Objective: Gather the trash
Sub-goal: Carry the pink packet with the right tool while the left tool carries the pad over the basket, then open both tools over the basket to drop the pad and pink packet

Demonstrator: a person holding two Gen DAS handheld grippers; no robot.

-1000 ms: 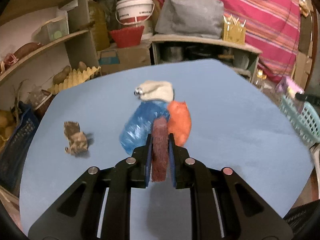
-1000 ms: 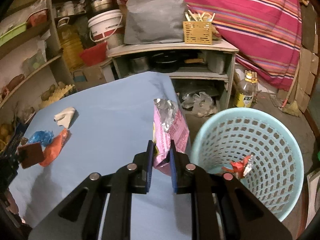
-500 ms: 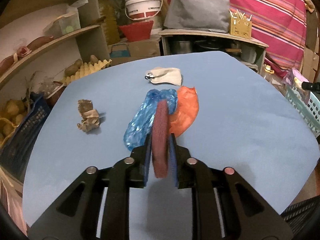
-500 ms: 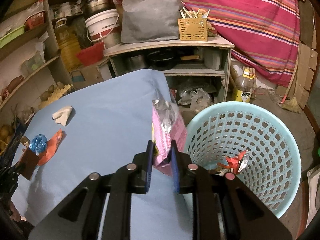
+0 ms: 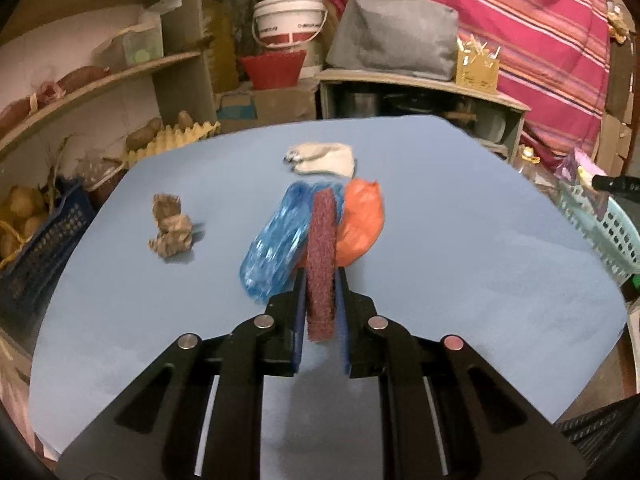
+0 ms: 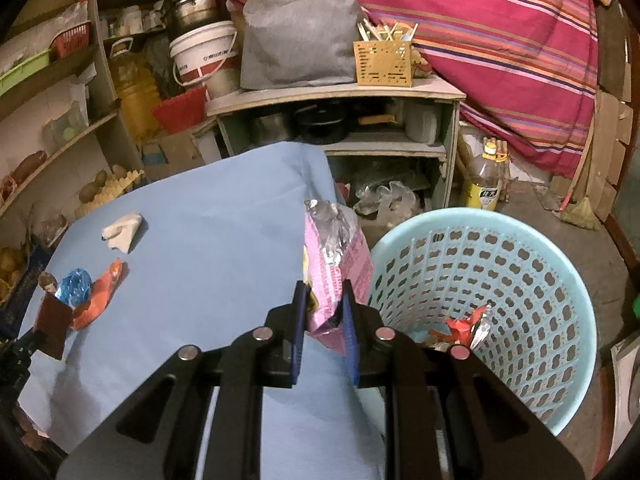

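Note:
My left gripper [image 5: 321,280] is shut on a dark red scouring pad [image 5: 321,256], held above the blue table [image 5: 460,248]. Beyond it lie a blue plastic wrapper [image 5: 276,244], an orange wrapper [image 5: 360,224], a white crumpled cloth [image 5: 324,162] and a brown crumpled paper [image 5: 170,228]. My right gripper [image 6: 324,300] is shut on a pink snack bag [image 6: 334,264] at the table's right edge, beside the light blue trash basket [image 6: 500,240]. The basket holds a red and silver wrapper [image 6: 468,322]. The scouring pad also shows in the right wrist view [image 6: 52,324].
Shelves with potatoes, an egg tray [image 5: 172,142] and a dark blue crate [image 5: 36,256] stand left of the table. A low cabinet [image 6: 340,120] with pots stands behind it. A bottle [image 6: 486,178] stands on the floor near a striped cloth.
My right gripper has carried the pink bag to the right, closer to the basket rim. My left gripper has drawn back a little with the scouring pad.

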